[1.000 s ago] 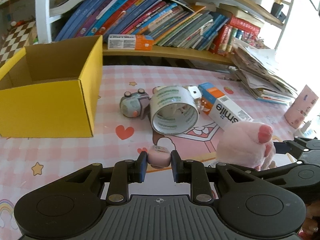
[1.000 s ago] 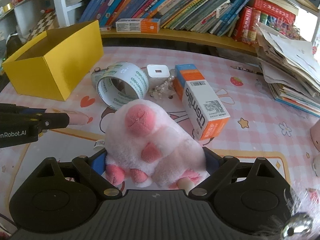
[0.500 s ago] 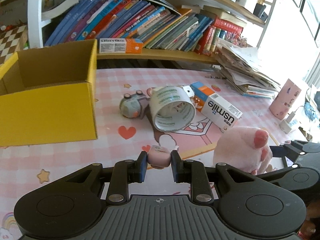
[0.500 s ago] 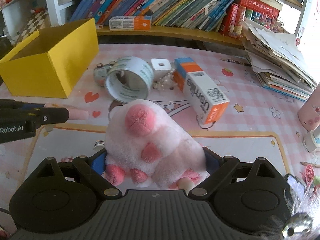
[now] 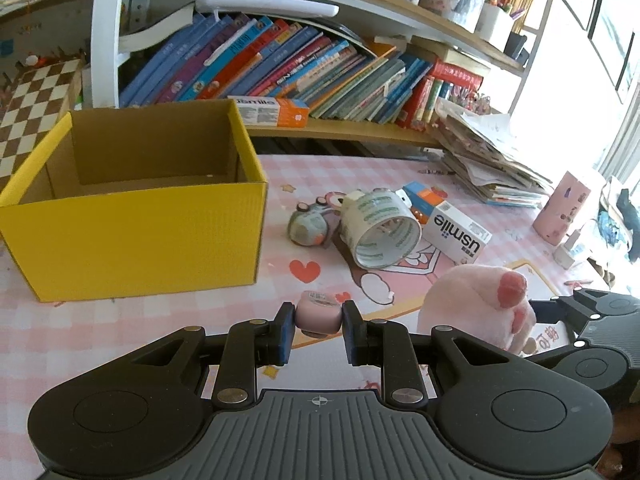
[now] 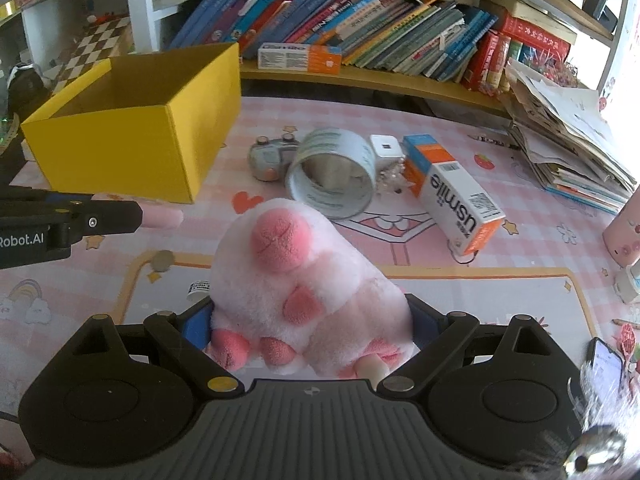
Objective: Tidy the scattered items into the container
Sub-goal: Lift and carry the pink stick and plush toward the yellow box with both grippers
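Pink checked tablecloth under an open yellow cardboard box — left gripper pinches a small pink tube, right gripper clasps a fluffy pink plush toy.

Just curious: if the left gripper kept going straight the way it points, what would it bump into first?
Probably the tablecloth just ahead of the left gripper, short of the tape roll; the yellow box sits off to its left. Depth is hard to judge.

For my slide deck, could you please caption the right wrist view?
Right hand-held gripper clamps a pink plush toy above the table, the yellow box ahead at left.
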Action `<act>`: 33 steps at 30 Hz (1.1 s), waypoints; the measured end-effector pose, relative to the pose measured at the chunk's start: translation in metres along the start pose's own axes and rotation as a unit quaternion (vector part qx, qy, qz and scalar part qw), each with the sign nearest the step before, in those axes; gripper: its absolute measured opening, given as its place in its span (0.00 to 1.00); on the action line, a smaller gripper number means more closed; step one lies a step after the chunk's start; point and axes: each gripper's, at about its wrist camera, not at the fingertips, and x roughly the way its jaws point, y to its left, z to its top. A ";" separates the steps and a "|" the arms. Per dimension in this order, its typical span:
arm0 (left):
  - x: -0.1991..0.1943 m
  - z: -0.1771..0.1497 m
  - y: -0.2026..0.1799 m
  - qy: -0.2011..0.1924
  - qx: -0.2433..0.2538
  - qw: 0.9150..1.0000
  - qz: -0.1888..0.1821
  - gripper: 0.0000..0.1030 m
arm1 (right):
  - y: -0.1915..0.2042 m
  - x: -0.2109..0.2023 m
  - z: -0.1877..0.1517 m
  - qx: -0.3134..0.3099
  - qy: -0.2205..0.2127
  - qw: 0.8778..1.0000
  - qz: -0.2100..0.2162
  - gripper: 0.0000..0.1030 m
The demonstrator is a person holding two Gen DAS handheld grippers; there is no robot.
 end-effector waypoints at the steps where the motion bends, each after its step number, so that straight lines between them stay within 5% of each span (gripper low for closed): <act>1: -0.002 -0.001 0.003 -0.001 0.002 1.000 -0.001 0.23 | 0.004 -0.001 0.000 0.001 -0.001 1.000 -0.001 0.90; 33: -0.065 -0.025 0.093 -0.024 -0.032 0.999 0.036 0.23 | 0.121 0.000 0.005 -0.054 -0.005 0.997 0.051 0.90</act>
